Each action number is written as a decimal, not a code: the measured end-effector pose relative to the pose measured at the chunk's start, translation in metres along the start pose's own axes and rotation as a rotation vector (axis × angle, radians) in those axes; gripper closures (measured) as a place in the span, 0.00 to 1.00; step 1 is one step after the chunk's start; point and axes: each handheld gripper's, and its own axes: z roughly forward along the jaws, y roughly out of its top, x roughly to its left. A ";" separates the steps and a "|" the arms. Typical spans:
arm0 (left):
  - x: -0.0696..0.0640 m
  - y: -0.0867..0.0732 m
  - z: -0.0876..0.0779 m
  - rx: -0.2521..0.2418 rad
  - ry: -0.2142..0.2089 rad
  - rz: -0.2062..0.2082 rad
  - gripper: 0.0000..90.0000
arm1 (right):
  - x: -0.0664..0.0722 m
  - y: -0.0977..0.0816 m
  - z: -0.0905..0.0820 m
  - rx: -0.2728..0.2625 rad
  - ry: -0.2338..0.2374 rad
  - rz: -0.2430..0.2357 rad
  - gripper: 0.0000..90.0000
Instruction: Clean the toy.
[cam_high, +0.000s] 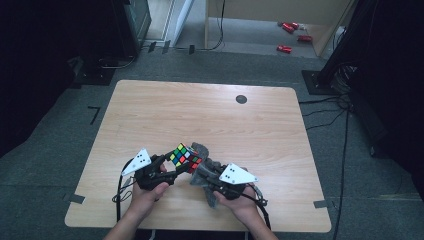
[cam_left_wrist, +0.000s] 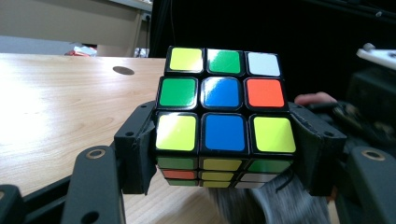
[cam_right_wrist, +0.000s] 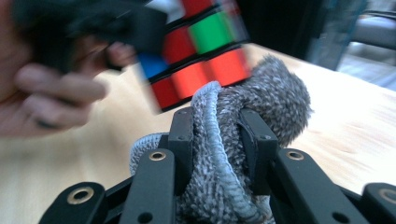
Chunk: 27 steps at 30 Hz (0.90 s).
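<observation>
- While the person's two forearms come in over the near edge of the table (cam_high: 150, 105), the left gripper (cam_high: 176, 171) has its fingers (cam_left_wrist: 135, 149) clamped on opposite sides of the puzzle cube (cam_high: 185, 156), holding it clear above the wood.
- Up close in the left gripper view, that cube (cam_left_wrist: 224, 116) sits square between the two black pads, and the face toward the camera shows yellow, green and white along the top, green, blue and orange across the middle, yellow, blue and yellow at the bottom.
- Right of the cube, the right gripper (cam_high: 199, 176) has its fingers (cam_right_wrist: 183, 135) closed hard on a bunched grey cloth (cam_high: 206, 161), the fabric squeezed into a ridge between them.
- In the right gripper view the cloth (cam_right_wrist: 266, 98) bulges up past the fingertips and meets the underside of the cube (cam_right_wrist: 201, 51), against its red and orange row; the cube is blurred there.
- From the left gripper view, a tuft of the cloth (cam_left_wrist: 275, 200) peeks out just below the cube.
- The left hand (cam_high: 147, 192) sits below and left of the cube, the right hand (cam_high: 240, 200) below and right of it.
- Well beyond the cube, toward the far edge of the table, there is a dark round spot (cam_high: 241, 99) in the wood.
- Farther still past the cube, on the floor, small red objects (cam_high: 291, 35) lie by a light wooden panel.
</observation>
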 end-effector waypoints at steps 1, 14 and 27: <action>0.000 0.000 0.000 0.000 -0.001 -0.001 0.39 | -0.002 0.000 -0.001 -0.011 -0.005 0.005 0.78; 0.002 0.000 -0.001 0.001 0.006 0.006 0.39 | 0.006 -0.003 0.004 0.022 0.055 -0.020 0.78; -0.022 -0.011 0.022 0.247 0.216 0.331 0.39 | -0.007 0.031 -0.028 -0.150 -0.036 0.041 0.78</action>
